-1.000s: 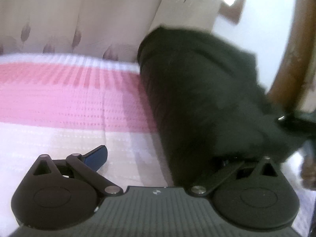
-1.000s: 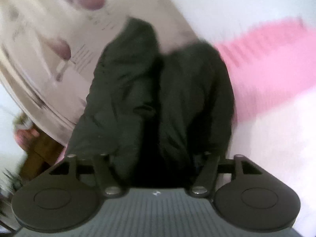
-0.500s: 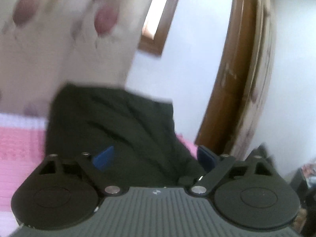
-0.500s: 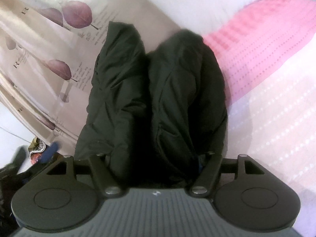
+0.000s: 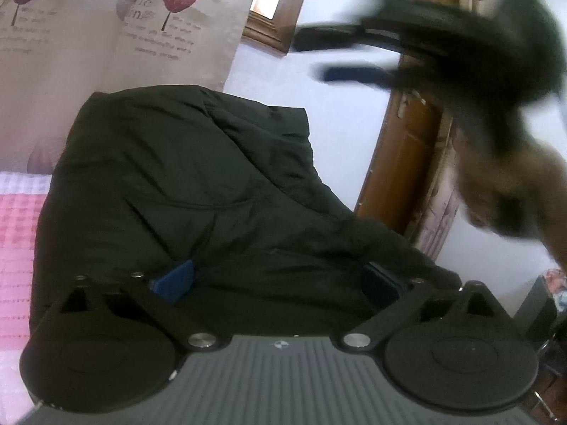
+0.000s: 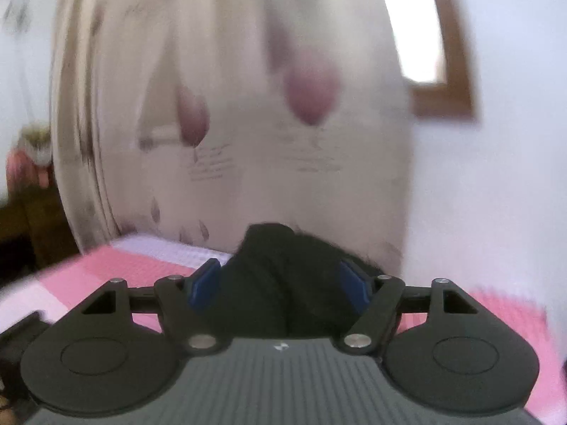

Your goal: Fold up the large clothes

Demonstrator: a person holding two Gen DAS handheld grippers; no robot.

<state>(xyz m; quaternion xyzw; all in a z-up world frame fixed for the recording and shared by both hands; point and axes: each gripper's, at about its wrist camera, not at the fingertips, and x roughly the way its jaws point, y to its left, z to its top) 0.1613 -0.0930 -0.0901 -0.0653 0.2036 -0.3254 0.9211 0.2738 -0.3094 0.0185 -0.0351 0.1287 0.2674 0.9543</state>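
On a bed point(image 5: 14, 233) spread with a pink-and-white cover, beneath a leaf-printed curtain point(image 5: 117, 32), a bulky dark jacket point(image 5: 184, 191) lies heaped directly ahead of the left tongs point(image 5: 274, 279). Their blue pads point(image 5: 173, 279) stand wide apart with the near edge of the garment bunched between them; neither pad can be seen pressing the cloth, so the tongs look parted, not clamped. In the left wrist view the jacket's long axis appears to run away from the tongs toward the curtain, its far end humped high.

The right tongs point(image 6: 280, 285), seen blurred in the left wrist view up beside the wooden door frame point(image 5: 400, 163), also have their pads spread, with a dark fold of jacket sitting in the gap; whether that cloth is touched cannot be told through the blur.

The left tongs appear the nearer, already straddling the hem. The coming fold likely turns on that lengthwise lie: a pinch at the near edge would carry cloth straight forward over the hump. The padded bulk may spring back open unless pressed down.
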